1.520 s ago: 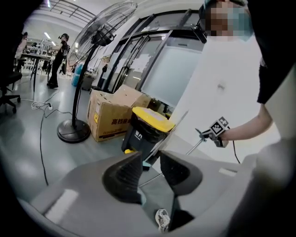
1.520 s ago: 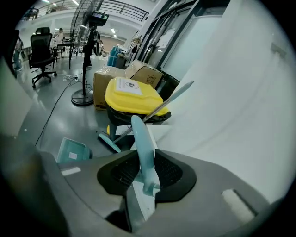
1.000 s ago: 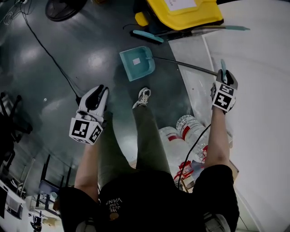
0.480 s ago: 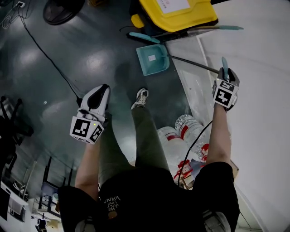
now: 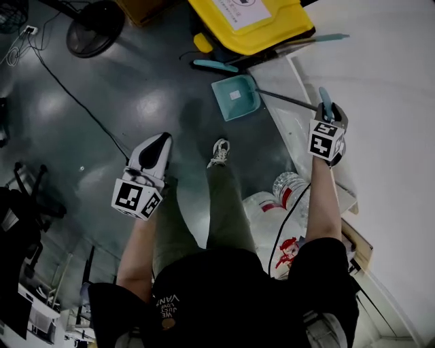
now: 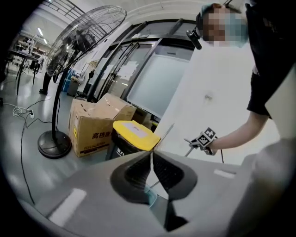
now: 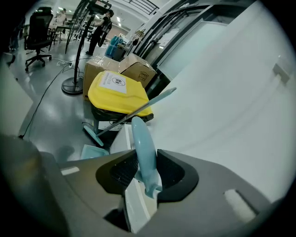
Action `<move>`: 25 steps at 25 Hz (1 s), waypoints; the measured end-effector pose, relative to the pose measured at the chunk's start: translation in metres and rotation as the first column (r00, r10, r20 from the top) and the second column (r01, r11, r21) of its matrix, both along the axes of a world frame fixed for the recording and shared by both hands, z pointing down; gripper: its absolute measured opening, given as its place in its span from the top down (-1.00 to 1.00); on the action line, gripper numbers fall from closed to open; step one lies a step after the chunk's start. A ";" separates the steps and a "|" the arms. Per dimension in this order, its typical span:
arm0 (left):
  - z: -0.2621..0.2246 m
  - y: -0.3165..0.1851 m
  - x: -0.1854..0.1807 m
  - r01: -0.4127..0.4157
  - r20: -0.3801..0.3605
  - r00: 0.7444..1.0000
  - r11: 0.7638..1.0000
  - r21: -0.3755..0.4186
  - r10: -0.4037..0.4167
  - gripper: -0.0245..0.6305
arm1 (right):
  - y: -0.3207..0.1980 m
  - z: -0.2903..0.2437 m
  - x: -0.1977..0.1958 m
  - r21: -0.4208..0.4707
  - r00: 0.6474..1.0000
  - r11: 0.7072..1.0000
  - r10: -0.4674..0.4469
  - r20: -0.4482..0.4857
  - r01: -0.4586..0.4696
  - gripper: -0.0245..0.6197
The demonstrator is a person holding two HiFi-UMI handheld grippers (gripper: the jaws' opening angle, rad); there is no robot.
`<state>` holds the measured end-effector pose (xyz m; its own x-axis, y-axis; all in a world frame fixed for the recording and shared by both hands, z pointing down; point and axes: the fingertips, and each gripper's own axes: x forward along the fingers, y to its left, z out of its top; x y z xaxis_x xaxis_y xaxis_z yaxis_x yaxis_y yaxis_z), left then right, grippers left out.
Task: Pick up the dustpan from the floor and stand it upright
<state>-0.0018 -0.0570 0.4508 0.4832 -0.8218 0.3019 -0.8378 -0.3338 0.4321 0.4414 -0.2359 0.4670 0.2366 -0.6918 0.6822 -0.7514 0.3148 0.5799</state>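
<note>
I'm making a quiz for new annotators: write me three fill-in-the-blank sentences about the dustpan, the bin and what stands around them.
1. In the head view the dustpan is seen between the person's shoe and the ___-lidded bin.
2. In the left gripper view the cardboard box stands between that bin and the pedestal ___.
3. A black cable runs across the grey ___.
Missing words: yellow; fan; floor.

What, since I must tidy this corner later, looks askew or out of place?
The dustpan is not yet upright: it slants from the right gripper, which clamps its handle tip. A broom leans slanted across the yellow-lidded bin, and large water bottles crowd the floor by the wall.
</note>
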 end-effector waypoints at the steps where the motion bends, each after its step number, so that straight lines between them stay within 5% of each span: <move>1: -0.002 0.000 0.000 -0.007 0.002 1.000 1.000 0.001 0.007 0.71 | 0.003 0.001 -0.001 -0.001 1.000 1.000 0.003 0.004 -0.003 0.56; 25: -0.074 0.036 0.004 -0.135 0.021 0.991 0.990 0.028 0.134 0.76 | 0.069 -0.005 -0.076 -0.048 0.962 0.998 0.056 0.269 -0.044 0.52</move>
<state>0.0017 -0.0206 0.3772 0.5845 -0.7583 0.2888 -0.7923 -0.4565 0.4049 0.3654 -0.1668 0.4619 0.0732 -0.6537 0.7532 -0.8937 0.2922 0.3405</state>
